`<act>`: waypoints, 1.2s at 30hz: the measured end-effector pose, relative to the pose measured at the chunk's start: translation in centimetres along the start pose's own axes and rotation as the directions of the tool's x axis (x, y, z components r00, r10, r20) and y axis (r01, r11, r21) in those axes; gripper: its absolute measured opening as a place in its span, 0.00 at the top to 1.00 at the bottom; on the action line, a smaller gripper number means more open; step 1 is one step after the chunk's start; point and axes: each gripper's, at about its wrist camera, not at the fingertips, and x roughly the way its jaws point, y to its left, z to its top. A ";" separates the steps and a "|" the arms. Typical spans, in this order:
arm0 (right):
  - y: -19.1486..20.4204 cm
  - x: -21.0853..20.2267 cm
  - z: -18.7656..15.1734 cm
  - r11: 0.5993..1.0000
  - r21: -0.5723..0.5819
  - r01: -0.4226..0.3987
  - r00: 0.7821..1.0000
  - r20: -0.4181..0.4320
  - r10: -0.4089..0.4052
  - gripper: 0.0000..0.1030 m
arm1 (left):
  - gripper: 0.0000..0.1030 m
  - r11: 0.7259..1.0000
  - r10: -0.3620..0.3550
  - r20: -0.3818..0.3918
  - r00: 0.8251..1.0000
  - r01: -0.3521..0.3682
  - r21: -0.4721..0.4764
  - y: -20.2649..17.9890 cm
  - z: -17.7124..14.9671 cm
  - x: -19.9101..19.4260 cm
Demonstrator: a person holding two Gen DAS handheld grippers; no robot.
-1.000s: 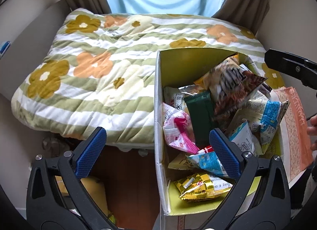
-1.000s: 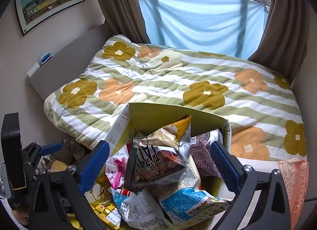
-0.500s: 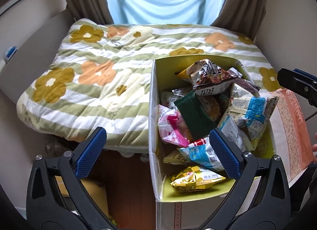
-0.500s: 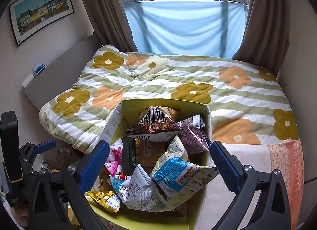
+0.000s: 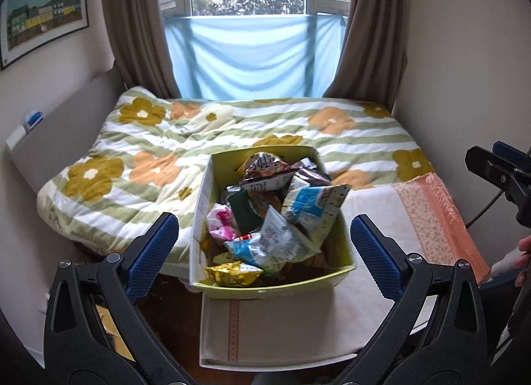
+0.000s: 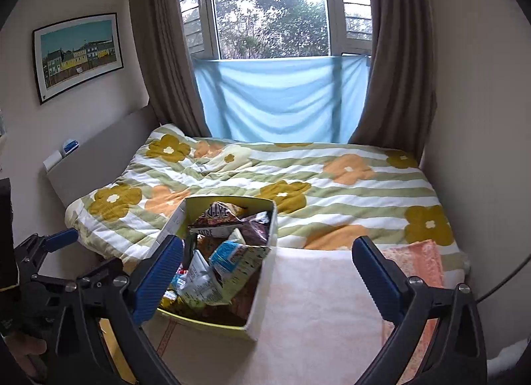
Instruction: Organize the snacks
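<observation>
Looked over a wide bed under a green-striped quilt with mustard and orange flowers (image 5: pixel 232 139), pushed up beneath a window with brown curtains (image 5: pixel 132 36) and a pale blue cloth (image 5: pixel 252 56) across the lower panes. Found at the foot of the bed a low surface draped in a white and peach cloth (image 5: pixel 398 212), probably laid there as a work area. Noted on its left part, touching the quilt's edge, an open cardboard box with a yellow-green lining (image 5: pixel 199 219), heaped with snacks that were likely meant to be sorted from there. Picked out on the far side a brown crinkled chip bag (image 5: pixel 265 172), below it a blue and white packet (image 5: pixel 315 206) leaning over the right wall, a dark green packet (image 5: pixel 244 209), a pink wrapper (image 5: pixel 220 225) and, nearest, a gold foil packet (image 5: pixel 232 274). Held the left tongs (image 5: pixel 262 224) spread wide and empty, above and short of the box, framing it in the left wrist view. Held the right tongs (image 6: pixel 268 244) likewise released, gripping nothing, set off to the right. Judged the overlapping packets the main hindrance: pulling one could drag its neighbours out.
</observation>
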 end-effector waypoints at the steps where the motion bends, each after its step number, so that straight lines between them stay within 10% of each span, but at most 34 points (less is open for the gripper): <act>1: -0.7 -1.2 -0.5 1.000 0.004 0.017 1.000 0.009 -0.017 0.02 | 0.00 1.000 -0.009 0.011 1.000 0.009 -0.003 -0.7 -0.2 -0.9; 13: -4.7 -11.2 -7.0 0.984 0.041 0.173 0.981 0.080 -0.176 0.02 | 0.00 0.999 -0.033 0.121 0.992 0.031 0.020 -6.8 -5.1 -10.2; 36: -5.2 -13.0 -8.4 0.981 0.065 0.183 0.974 0.120 -0.190 0.02 | 0.00 1.000 -0.007 0.159 0.987 0.004 0.020 -8.4 -5.8 -11.7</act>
